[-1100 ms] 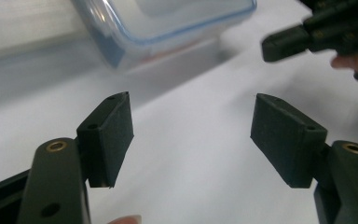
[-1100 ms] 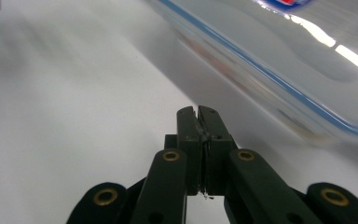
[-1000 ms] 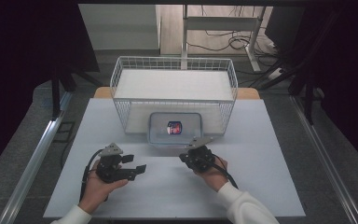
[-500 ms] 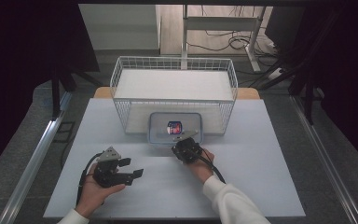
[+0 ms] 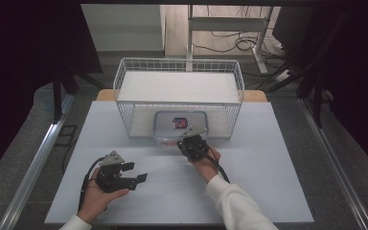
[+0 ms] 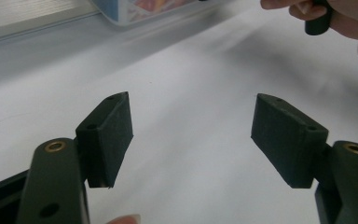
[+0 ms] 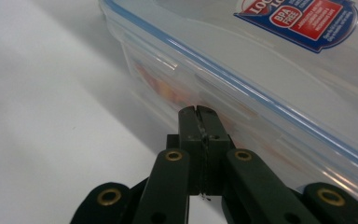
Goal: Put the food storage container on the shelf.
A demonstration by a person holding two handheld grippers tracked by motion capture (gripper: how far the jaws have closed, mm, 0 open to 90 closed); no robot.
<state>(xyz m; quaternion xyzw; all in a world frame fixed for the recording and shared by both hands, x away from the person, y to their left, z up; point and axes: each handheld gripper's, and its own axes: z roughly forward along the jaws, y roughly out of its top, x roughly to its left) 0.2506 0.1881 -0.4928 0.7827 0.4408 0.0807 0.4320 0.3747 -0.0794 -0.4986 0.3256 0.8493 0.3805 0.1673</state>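
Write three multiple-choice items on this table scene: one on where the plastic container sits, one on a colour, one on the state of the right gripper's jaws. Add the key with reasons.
1. Where is the clear plastic container?
A. On the table against the near side of the wire basket
B. Inside the basket
C. In the left gripper

2. What colour is the seal line around the container's lid?
A. Green
B. Blue
C. Yellow

3. How do the jaws of the right gripper stand?
A. Wide apart
B. Clamped on the lid
C. Shut together, holding nothing

Key: 1 A, the high view shows it on the white table in front of the basket's near wall. 2 B, the right gripper view shows a blue line under the lid's rim. 3 C, the pads meet with nothing between them, by the container's side.
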